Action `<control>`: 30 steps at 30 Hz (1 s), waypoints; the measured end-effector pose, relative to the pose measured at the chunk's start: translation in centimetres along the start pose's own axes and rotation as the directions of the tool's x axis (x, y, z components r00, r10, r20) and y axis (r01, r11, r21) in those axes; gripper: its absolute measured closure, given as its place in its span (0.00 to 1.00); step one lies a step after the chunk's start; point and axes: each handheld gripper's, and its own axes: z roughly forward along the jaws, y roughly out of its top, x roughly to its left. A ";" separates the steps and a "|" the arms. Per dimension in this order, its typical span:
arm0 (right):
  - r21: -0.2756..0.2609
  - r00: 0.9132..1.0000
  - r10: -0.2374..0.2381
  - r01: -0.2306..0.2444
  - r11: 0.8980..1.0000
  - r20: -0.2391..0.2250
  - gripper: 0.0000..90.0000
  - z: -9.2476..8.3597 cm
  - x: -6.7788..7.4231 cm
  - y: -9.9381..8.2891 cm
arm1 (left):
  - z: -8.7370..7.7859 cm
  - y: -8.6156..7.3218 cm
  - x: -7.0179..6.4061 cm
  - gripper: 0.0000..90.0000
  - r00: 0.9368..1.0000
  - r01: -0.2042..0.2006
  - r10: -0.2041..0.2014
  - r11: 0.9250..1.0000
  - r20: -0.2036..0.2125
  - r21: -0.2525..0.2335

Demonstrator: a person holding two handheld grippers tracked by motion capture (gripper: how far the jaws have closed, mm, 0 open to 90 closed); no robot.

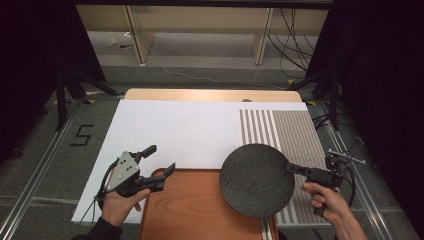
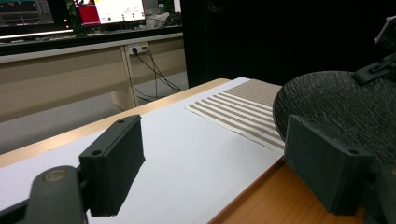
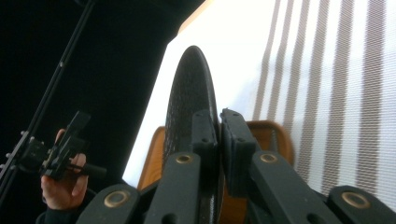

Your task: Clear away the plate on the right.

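Note:
A round black textured plate [image 1: 257, 180] hangs above the right end of an orange-brown wooden tray [image 1: 195, 210]. My right gripper [image 1: 292, 168] is shut on its right rim. In the right gripper view the plate [image 3: 189, 93] stands edge-on with the jaws [image 3: 219, 135] pinching its rim. My left gripper [image 1: 160, 159] is open with nothing in it, over the tray's far left corner. In the left gripper view the wide-apart jaws [image 2: 219, 163] frame the white sheet, with the plate [image 2: 336, 102] beyond the right pad.
A white sheet [image 1: 175, 130] covers most of the table, and a brown-striped mat [image 1: 295, 132] lies on its right part. The table's wooden edge [image 1: 210, 95] runs along the far side. Dark stands and cables flank the table on the floor.

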 end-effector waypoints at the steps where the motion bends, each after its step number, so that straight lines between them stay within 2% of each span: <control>1: 0.004 1.000 0.000 0.000 1.000 -0.004 0.95 0.2 0.1 -0.1 | 0.0 0.0 0.0 0.22 1.000 0.001 -0.001 1.000 0.000 0.000; 13: 0.078 0.999 -0.036 0.038 0.996 -0.028 0.95 2.3 1.5 -1.0 | 0.0 0.0 0.0 0.22 1.000 -0.001 0.001 1.000 0.000 0.001; 20: 0.103 0.998 -0.057 0.061 0.993 -0.041 0.95 3.4 2.1 -1.5 | -0.1 0.0 0.0 0.22 1.000 -0.001 0.001 1.000 0.000 -0.002; 30: 0.148 0.994 -0.096 0.102 0.984 -0.041 0.94 4.8 3.0 -2.1 | -0.1 0.0 0.0 0.22 1.000 0.001 -0.001 1.000 -0.001 -0.002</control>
